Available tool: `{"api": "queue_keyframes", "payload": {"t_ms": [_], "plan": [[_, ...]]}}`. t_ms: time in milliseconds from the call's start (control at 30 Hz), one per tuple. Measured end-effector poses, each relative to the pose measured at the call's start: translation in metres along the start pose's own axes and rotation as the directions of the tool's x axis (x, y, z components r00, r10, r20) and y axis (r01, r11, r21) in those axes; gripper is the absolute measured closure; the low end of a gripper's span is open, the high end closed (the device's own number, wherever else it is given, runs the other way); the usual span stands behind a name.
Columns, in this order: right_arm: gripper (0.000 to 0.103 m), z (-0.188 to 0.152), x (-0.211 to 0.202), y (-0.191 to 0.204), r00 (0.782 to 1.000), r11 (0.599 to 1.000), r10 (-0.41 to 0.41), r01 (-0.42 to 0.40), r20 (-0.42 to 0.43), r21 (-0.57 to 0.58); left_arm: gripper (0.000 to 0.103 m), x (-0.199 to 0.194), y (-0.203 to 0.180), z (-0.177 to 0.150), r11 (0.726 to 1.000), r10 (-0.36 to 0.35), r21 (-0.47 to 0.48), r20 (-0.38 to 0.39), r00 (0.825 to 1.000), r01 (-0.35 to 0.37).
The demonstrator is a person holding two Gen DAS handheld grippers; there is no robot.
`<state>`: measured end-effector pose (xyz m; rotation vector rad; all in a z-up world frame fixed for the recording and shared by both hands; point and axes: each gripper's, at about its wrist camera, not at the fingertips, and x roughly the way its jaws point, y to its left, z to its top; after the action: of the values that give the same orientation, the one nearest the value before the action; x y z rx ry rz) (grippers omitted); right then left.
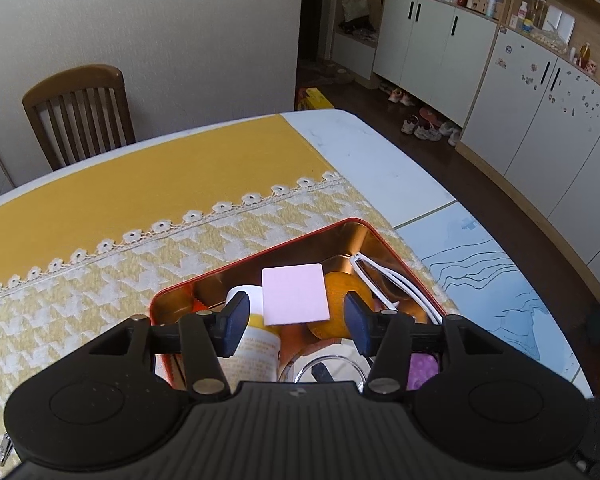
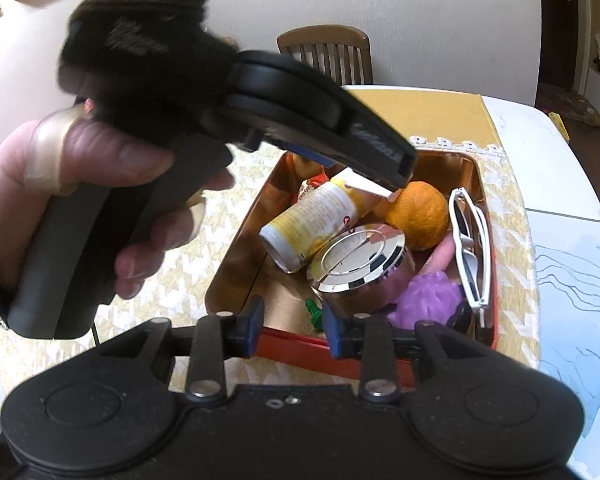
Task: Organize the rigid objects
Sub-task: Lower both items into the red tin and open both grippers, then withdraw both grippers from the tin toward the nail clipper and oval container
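A red tin point(image 1: 260, 258) point(image 2: 236, 256) with a copper inside sits on the patterned cloth. It holds a yellow-white bottle point(image 2: 312, 224), an orange point(image 2: 420, 216), a round chrome-lidded tin point(image 2: 360, 264), white sunglasses point(image 2: 472, 248), a purple toy point(image 2: 428, 300) and a green piece point(image 2: 314, 310). My left gripper point(image 1: 296, 326) hangs open over the tin, and a pale pink card point(image 1: 294, 294) lies loose between its fingers, above the bottle point(image 1: 256, 344) and orange point(image 1: 340, 300). It also shows in the right wrist view point(image 2: 364, 184). My right gripper point(image 2: 294, 330) is open and empty at the tin's near rim.
A yellow cloth point(image 1: 160, 184) covers the white table point(image 1: 380, 160). A wooden chair point(image 1: 80, 112) stands at the far side. White cabinets point(image 1: 440, 52) and shoes point(image 1: 428, 128) line the floor to the right. A nail clipper point(image 1: 4, 450) lies at the cloth's left.
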<state>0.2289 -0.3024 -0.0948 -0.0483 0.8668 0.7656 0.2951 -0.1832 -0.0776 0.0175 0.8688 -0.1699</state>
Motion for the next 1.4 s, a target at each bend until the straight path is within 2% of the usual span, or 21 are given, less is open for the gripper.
{"api": "queue_keyframes", "payload": {"t_ms": [167, 467, 533, 733, 967, 1133, 1400], "plan": [[0.065, 0.001, -0.008, -0.002, 1.0, 1.0, -0.009, 0.009, 0.019, -0.007, 0.05, -0.02, 0.003, -0.006, 1.0, 0.007, -0.014, 0.029, 1.0, -0.006], [0.048, 0.006, -0.029, -0.003, 0.998, 1.0, -0.024, 0.024, 0.063, -0.005, 0.047, -0.059, 0.01, -0.022, 0.999, 0.03, -0.044, 0.082, 0.996, -0.027], [0.037, 0.007, -0.032, -0.002, 0.997, 1.0, -0.022, 0.023, 0.078, -0.012, 0.042, -0.068, 0.013, -0.027, 0.998, 0.032, -0.055, 0.095, 0.995, -0.027], [0.022, 0.008, -0.037, 0.002, 0.994, 0.999, -0.036, 0.038, 0.099, -0.021, 0.036, -0.094, 0.028, -0.047, 0.996, 0.065, -0.062, 0.132, 0.989, -0.057], [0.013, 0.008, -0.033, 0.015, 0.993, 0.997, -0.066, 0.069, 0.103, -0.025, 0.027, -0.114, 0.058, -0.072, 0.991, 0.106, -0.097, 0.144, 0.984, -0.092], [0.002, 0.009, -0.027, 0.029, 0.991, 0.998, -0.059, 0.061, 0.118, -0.013, 0.02, -0.128, 0.085, -0.086, 0.986, 0.138, -0.12, 0.162, 0.977, -0.119], [0.0, 0.011, -0.014, 0.067, 0.992, 0.999, -0.041, 0.044, 0.122, -0.021, 0.02, -0.141, 0.141, -0.11, 0.97, 0.177, -0.193, 0.149, 0.973, -0.147]]}}
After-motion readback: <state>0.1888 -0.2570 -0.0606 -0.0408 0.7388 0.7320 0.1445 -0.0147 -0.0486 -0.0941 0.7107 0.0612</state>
